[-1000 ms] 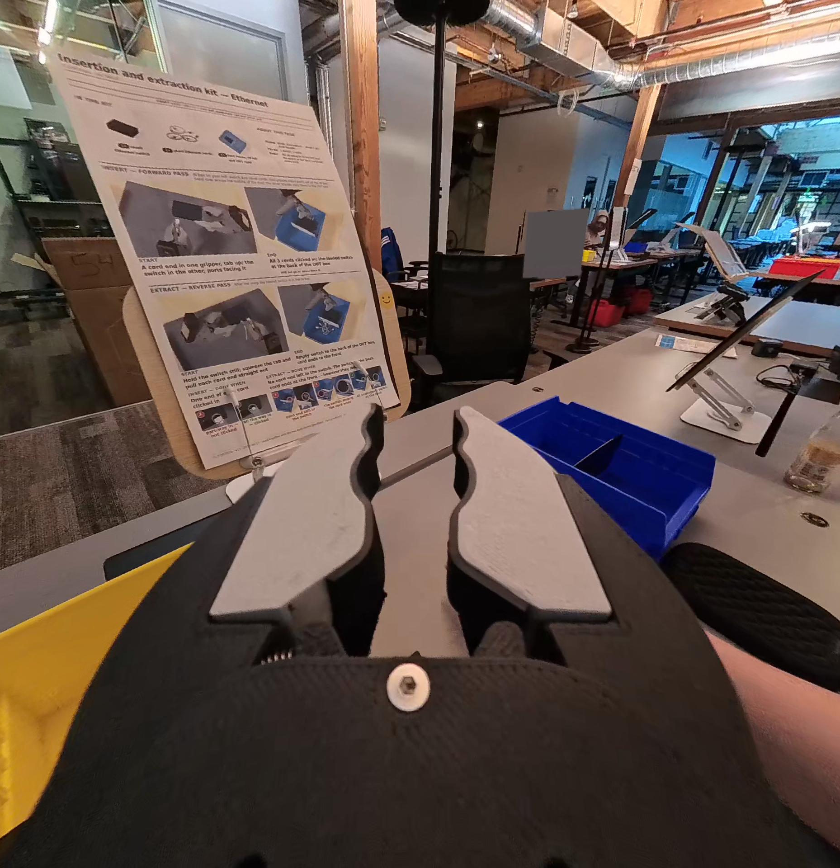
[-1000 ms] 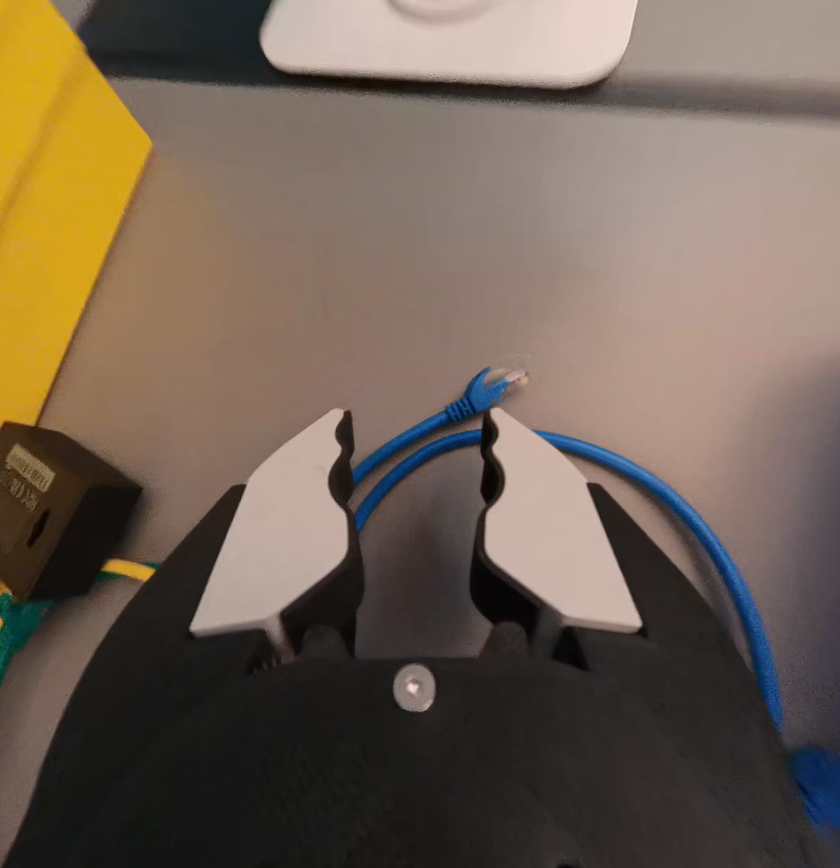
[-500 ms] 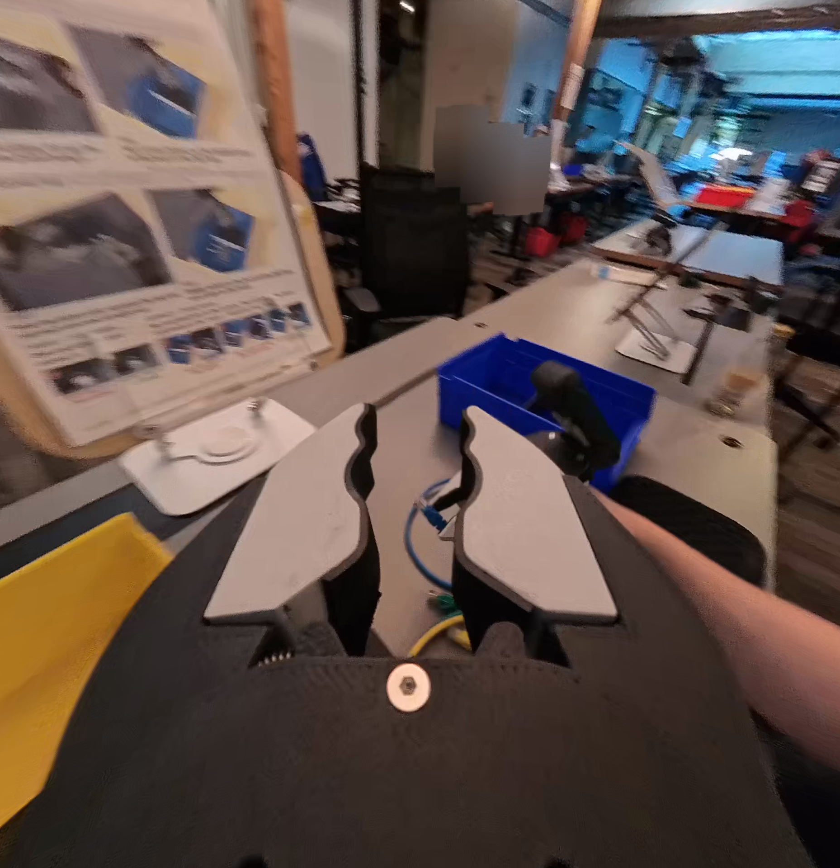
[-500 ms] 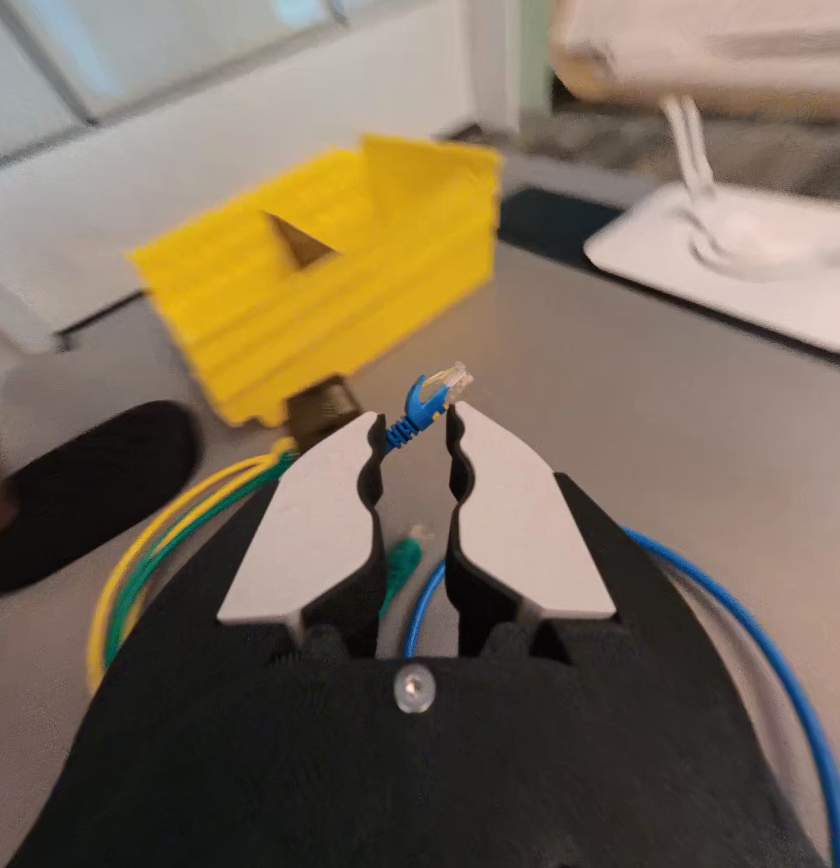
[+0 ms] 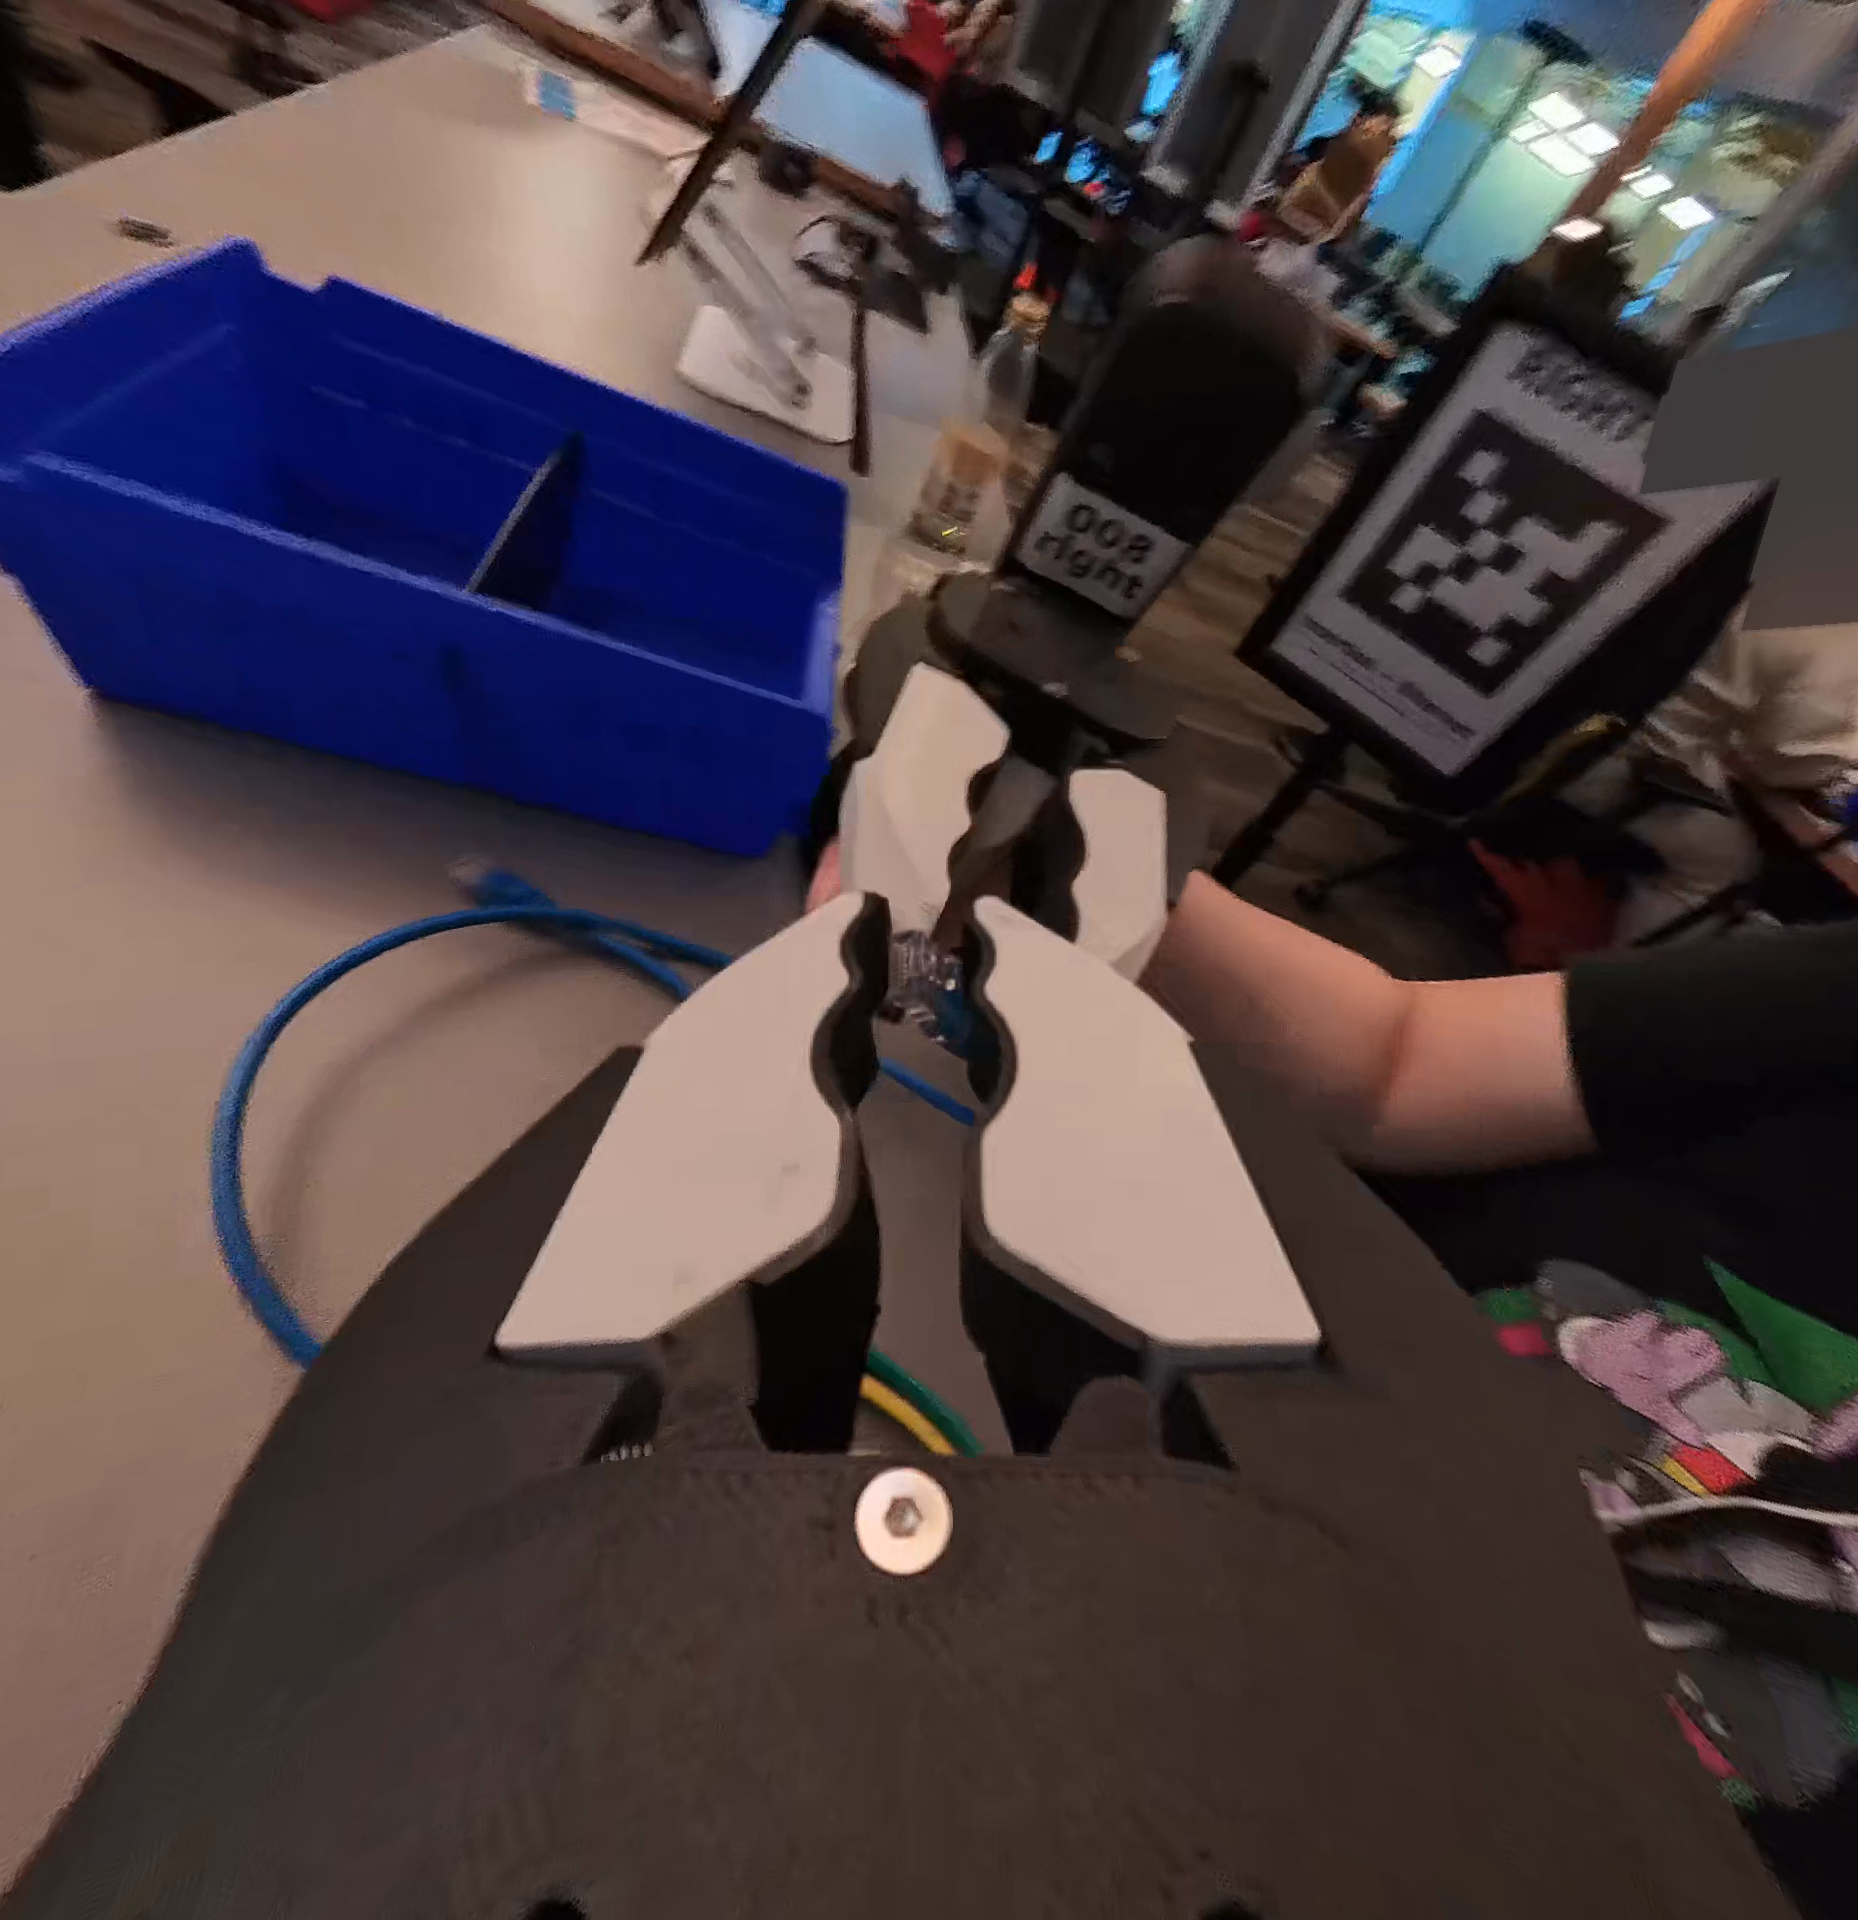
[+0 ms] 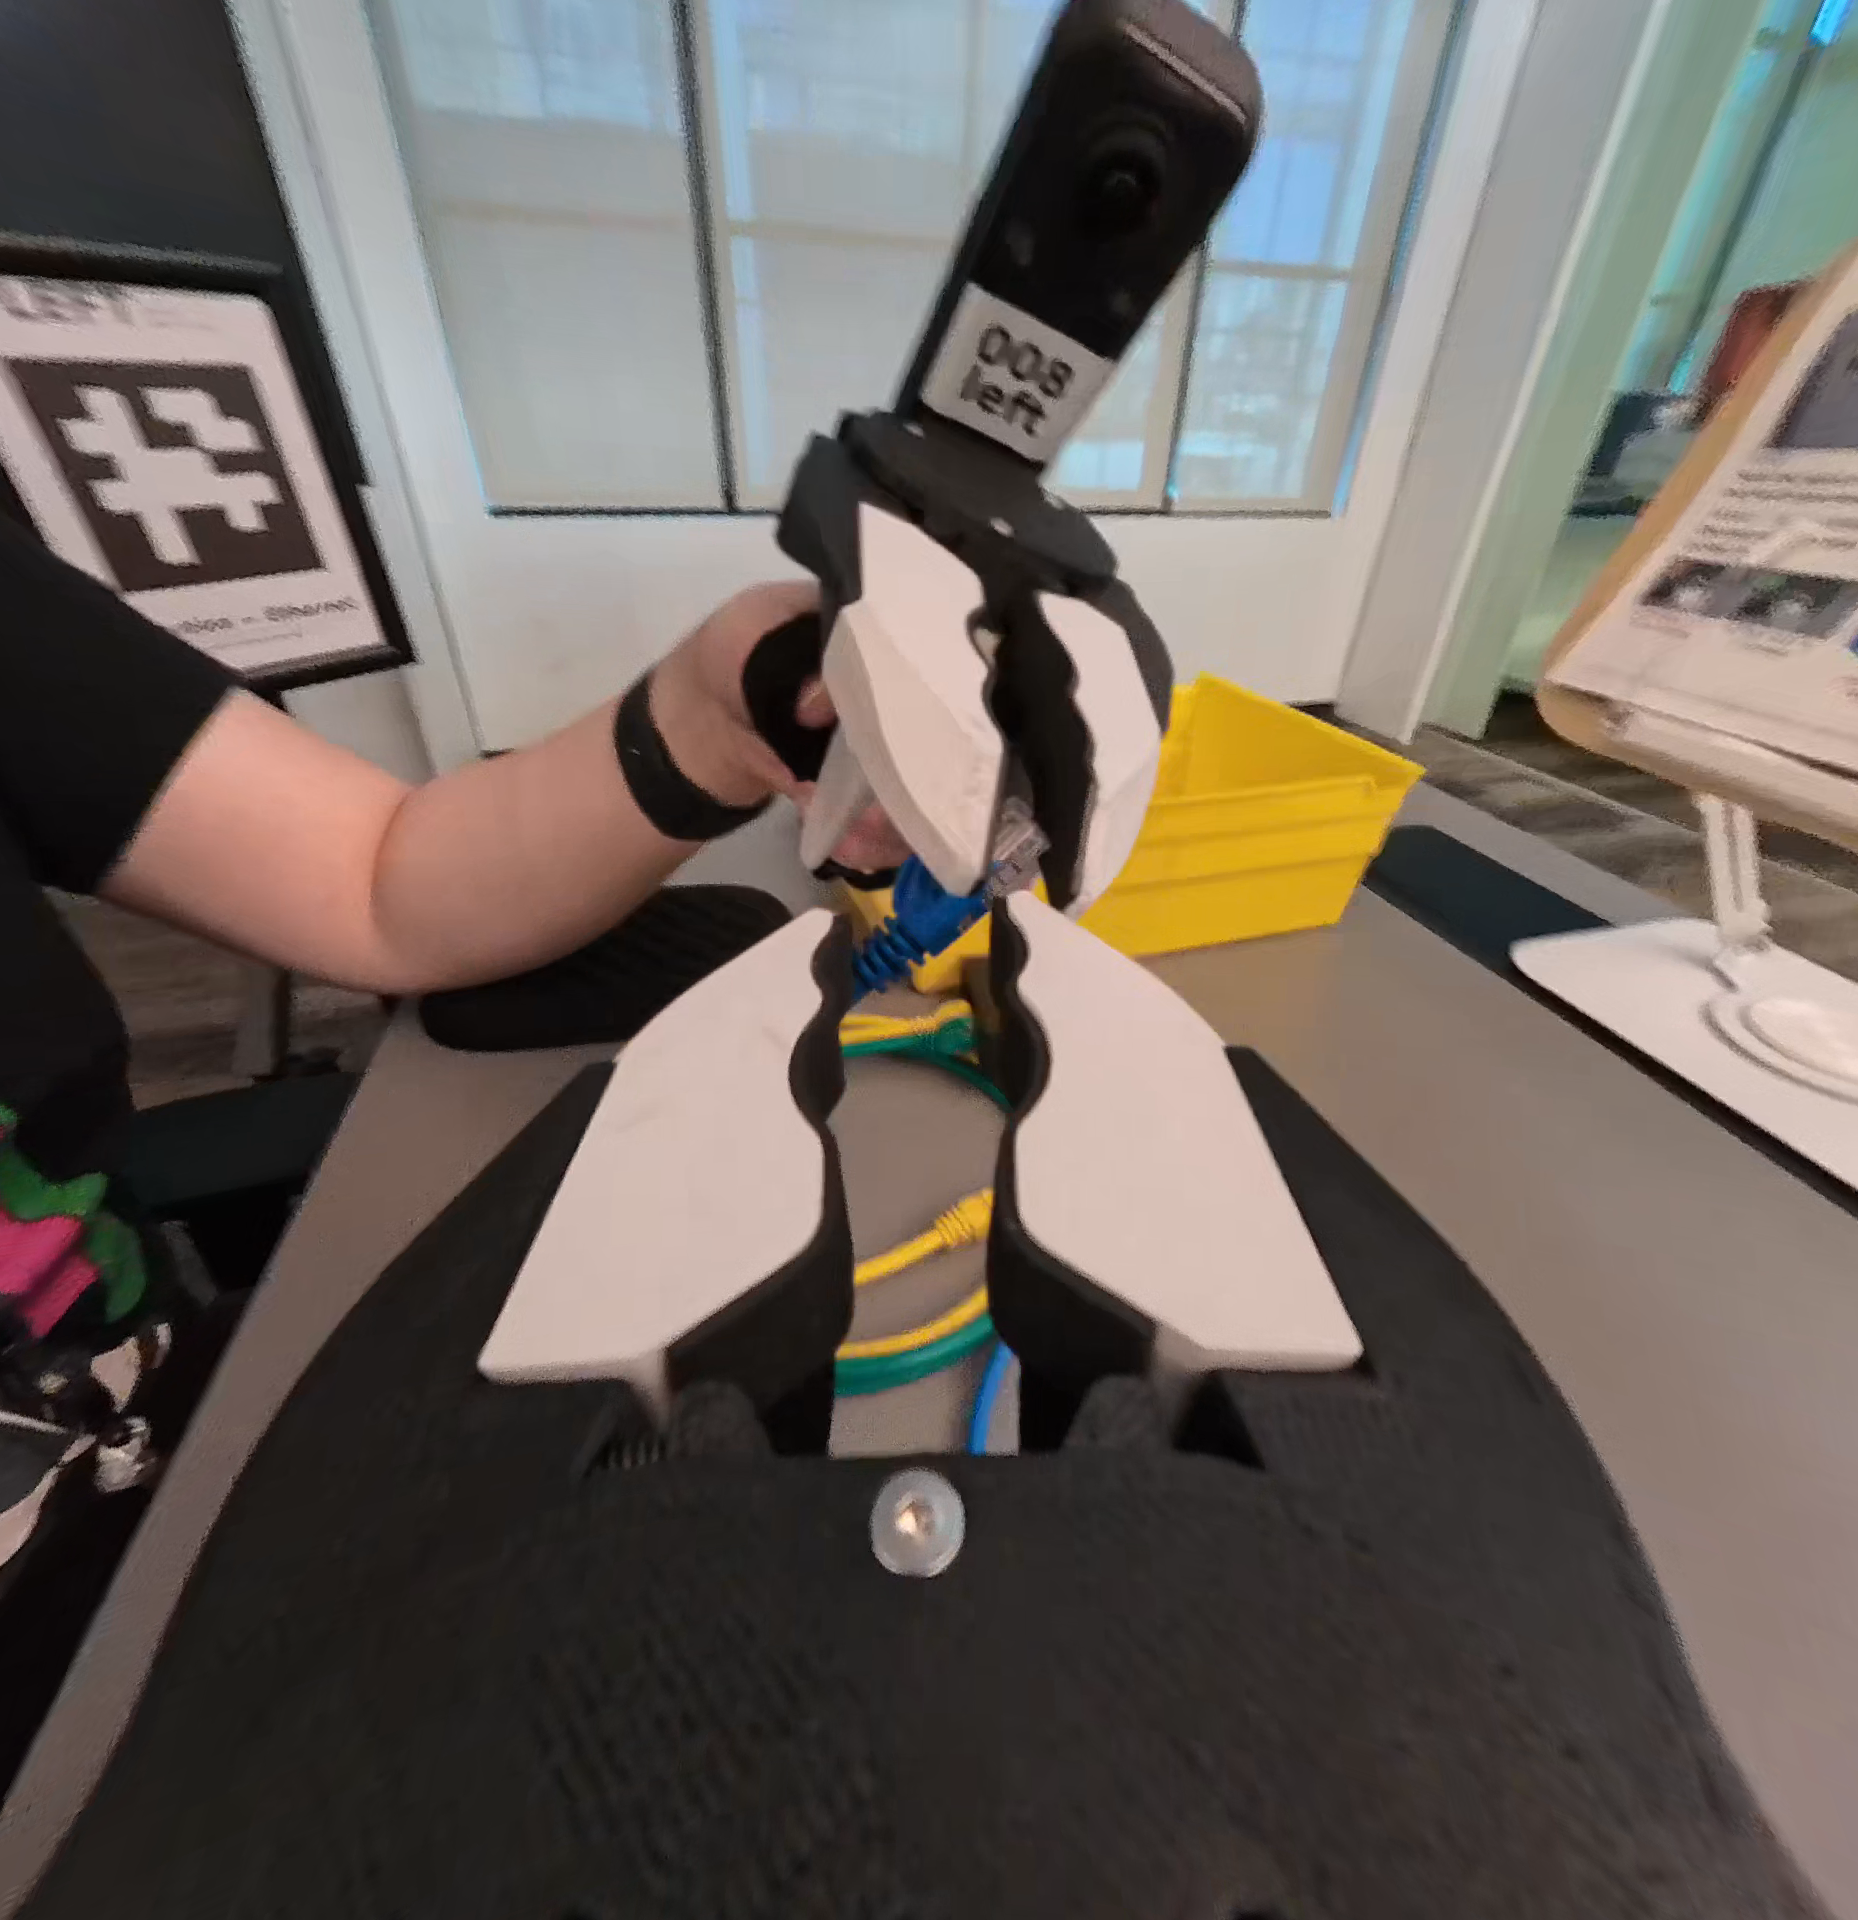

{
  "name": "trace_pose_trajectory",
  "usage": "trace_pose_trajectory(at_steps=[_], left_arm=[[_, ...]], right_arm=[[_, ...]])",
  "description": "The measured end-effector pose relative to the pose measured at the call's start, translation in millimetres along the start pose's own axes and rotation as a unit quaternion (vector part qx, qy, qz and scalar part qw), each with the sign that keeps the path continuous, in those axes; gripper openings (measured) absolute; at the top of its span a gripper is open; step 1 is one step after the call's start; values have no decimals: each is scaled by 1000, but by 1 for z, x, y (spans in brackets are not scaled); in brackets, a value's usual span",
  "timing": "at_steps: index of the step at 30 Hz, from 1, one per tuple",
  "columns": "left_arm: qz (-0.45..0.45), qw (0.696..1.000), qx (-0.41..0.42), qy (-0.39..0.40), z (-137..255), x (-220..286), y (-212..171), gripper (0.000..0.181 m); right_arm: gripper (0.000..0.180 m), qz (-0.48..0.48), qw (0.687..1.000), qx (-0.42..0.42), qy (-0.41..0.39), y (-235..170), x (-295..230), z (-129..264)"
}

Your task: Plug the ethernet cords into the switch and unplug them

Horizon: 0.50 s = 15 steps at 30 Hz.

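My right gripper [image 6: 920,920] is shut on the boot of a blue ethernet cord's plug [image 6: 909,930] and holds it up above the grey table. My left gripper [image 5: 923,920] faces it tip to tip, and its fingers have closed in on the clear end of that plug [image 5: 920,987]. Each gripper shows in the other's view: the left gripper [image 6: 1018,883], the right gripper [image 5: 1008,862]. The blue cord [image 5: 239,1091] loops over the table to its free plug [image 5: 494,883]. Yellow and green cords [image 6: 925,1039] lie below. I cannot make out the switch.
A blue divided bin [image 5: 385,623] stands on the table [image 5: 94,1039] behind the blue loop. A yellow bin [image 6: 1268,821] stands behind the grippers. A black wrist rest [image 6: 613,966] lies at one side, an instruction board's white stand [image 6: 1735,997] at the other. A bottle [image 5: 966,457] stands farther off. My left and right fingertips are right by each other.
My right gripper has lifted the blue plug off the table. My left gripper swung round to face it and narrowed its fingers around the plug's clear end.
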<state>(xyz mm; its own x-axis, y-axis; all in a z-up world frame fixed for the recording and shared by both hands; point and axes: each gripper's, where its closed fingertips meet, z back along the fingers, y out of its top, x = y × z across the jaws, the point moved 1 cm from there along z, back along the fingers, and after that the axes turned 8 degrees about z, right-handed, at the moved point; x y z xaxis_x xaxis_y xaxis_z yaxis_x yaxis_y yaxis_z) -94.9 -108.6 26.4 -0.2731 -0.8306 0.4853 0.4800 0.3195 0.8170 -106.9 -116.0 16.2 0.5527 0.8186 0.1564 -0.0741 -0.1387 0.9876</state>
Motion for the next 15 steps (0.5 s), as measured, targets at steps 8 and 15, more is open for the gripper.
trace_pose_trajectory(at_steps=[8,15], left_arm=[[56,994,50,86,10,-27,13,8],[-25,996,80,17,14,10,27,16]], right_arm=[[46,-95,977,-9,-189,-19,31,16],[5,44,965,-130,-221,-20,10,2]])
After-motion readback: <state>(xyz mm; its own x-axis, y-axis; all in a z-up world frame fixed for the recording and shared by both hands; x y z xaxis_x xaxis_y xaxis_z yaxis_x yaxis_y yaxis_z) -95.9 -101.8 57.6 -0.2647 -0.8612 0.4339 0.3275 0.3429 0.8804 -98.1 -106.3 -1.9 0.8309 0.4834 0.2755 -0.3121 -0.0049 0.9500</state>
